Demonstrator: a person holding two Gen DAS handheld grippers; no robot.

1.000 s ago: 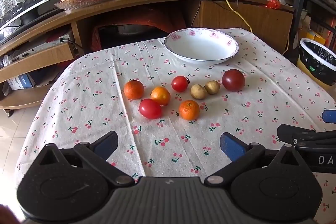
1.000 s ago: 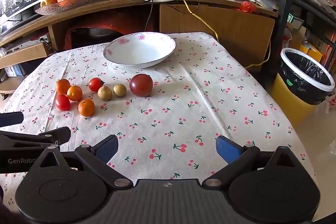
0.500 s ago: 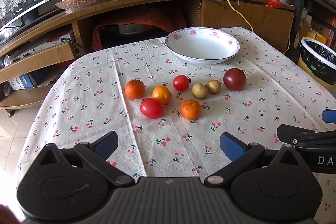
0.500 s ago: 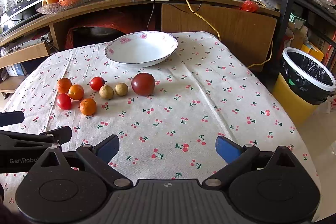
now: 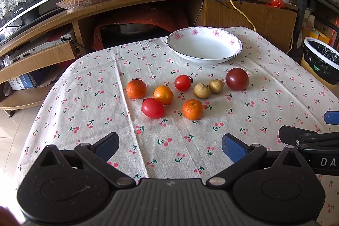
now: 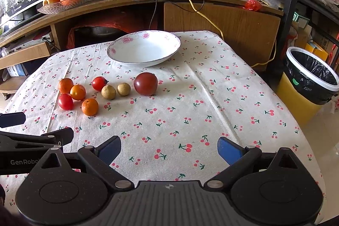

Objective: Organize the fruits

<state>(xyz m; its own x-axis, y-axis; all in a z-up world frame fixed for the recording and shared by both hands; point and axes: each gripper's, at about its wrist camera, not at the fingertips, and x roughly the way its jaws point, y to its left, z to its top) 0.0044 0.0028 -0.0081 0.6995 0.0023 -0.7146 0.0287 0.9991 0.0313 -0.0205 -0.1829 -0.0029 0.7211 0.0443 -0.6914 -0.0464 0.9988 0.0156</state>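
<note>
Both grippers look the same: matte black speckled plastic, two round hubs with circle outlines, ribbed grey centre plate, silver pivot screws on the linkage arms, blue pads on the fingers. Left gripper [image 5: 169,146] has "GenRobo" in white on its side, right gripper [image 6: 169,147] shows "DA".

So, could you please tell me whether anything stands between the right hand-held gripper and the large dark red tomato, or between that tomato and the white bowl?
Nothing visible does. Only bare cherry-print tablecloth lies between the open right hand-held gripper and the large dark red tomato, and the stretch from it to the white floral-rimmed bowl is clear too.
</note>
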